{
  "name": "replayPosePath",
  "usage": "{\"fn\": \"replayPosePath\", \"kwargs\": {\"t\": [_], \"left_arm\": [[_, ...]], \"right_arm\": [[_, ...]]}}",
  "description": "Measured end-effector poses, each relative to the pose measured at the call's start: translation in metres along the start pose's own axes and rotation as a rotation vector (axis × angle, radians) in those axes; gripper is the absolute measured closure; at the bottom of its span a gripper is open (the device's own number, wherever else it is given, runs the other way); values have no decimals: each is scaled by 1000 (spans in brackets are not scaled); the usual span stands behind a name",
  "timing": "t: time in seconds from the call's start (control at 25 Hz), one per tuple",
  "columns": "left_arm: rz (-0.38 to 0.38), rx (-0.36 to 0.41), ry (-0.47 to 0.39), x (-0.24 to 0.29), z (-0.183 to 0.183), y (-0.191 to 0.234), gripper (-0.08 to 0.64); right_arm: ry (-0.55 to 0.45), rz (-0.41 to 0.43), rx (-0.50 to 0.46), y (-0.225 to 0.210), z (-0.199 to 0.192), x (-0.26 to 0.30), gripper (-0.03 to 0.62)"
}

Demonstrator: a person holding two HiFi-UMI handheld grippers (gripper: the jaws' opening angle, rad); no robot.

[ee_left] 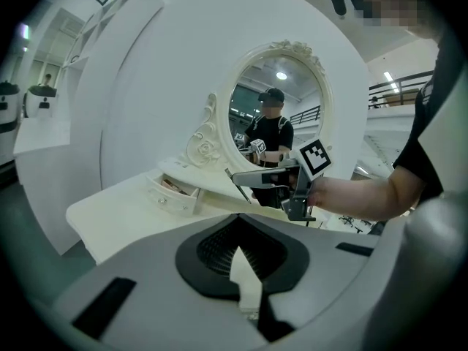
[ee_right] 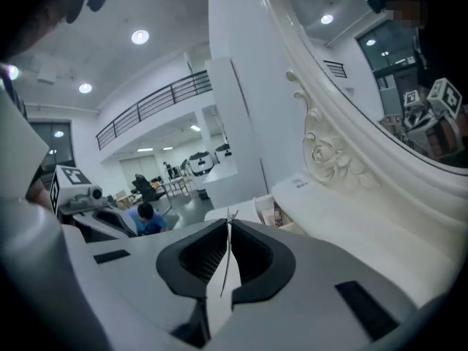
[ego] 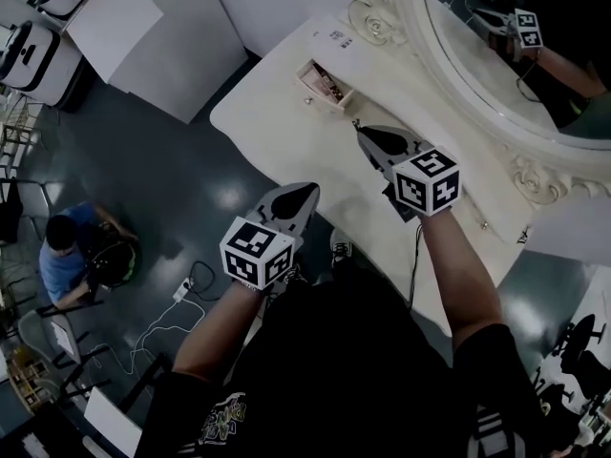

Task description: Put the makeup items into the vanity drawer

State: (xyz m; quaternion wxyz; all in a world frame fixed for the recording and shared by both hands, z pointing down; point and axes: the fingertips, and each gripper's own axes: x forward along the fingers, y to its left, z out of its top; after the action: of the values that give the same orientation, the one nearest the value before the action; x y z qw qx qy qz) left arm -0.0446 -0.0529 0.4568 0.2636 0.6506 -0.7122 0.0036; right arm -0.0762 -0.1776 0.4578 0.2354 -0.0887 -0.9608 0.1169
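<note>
The thin dark stick-like makeup item [ee_left: 238,186] is sitting pinched at the very tip of the right gripper [ee_right: 229,221], whose jaws are pressing together on it. In the left gripper view its long axis is running on a steep slant. The upper end is poking out above and to the left of the jaw tips, and the lower end is angling down and right toward the tabletop. It is too thin to name more closely. It is hanging in the air above the cream vanity table top [ego: 286,132], near the small cream drawer [ee_left: 164,198] but not inside it. That drawer is standing pulled open from under the mirror, its knobbed front facing out, and some reddish-brown items [ee_left: 174,186] are lying inside it. The left gripper [ee_left: 238,251] is hovering lower, over the table's near edge, with its nose pointing toward the drawer. Its jaws are closed tight with nothing showing between them. Behind everything, the big oval mirror [ego: 516,55] in its carved cream frame [ego: 382,17] is reflecting a person holding both grippers. Off to the side, on the dark glossy floor [ego: 172,179], a person in a blue top [ego: 65,251] is crouching.
</note>
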Motion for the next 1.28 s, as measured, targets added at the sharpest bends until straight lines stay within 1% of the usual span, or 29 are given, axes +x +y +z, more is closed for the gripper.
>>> {"fn": "replayPosePath", "kwargs": {"t": [0.08,0.32,0.48,0.64,0.76,1.0,1.12,1.28], "left_arm": [[10,10,-4,6,8,1,558],[61,16,5,27,25,4,558],[94,2,11,39,32,7,558],[99,12,26,46,32,12,558],[78,11,31,55,33,17,558],[11,32,41,56,39,42,558],[-40,48,59,56,41,57,558],[-90,64,65,53,47,81,558]], "right_arm": [[-48,13,27,2,14,-4,549],[-158,61,68,1,44,-12,549],[-184,86,89,-7,47,-10,549],[-196,83,113,-12,45,-4,549],[-201,61,108,-18,47,-1,549],[-210,-27,119,-27,57,22,549],[-197,-71,132,-27,57,37,549],[-156,-131,115,-31,62,62,549]]}}
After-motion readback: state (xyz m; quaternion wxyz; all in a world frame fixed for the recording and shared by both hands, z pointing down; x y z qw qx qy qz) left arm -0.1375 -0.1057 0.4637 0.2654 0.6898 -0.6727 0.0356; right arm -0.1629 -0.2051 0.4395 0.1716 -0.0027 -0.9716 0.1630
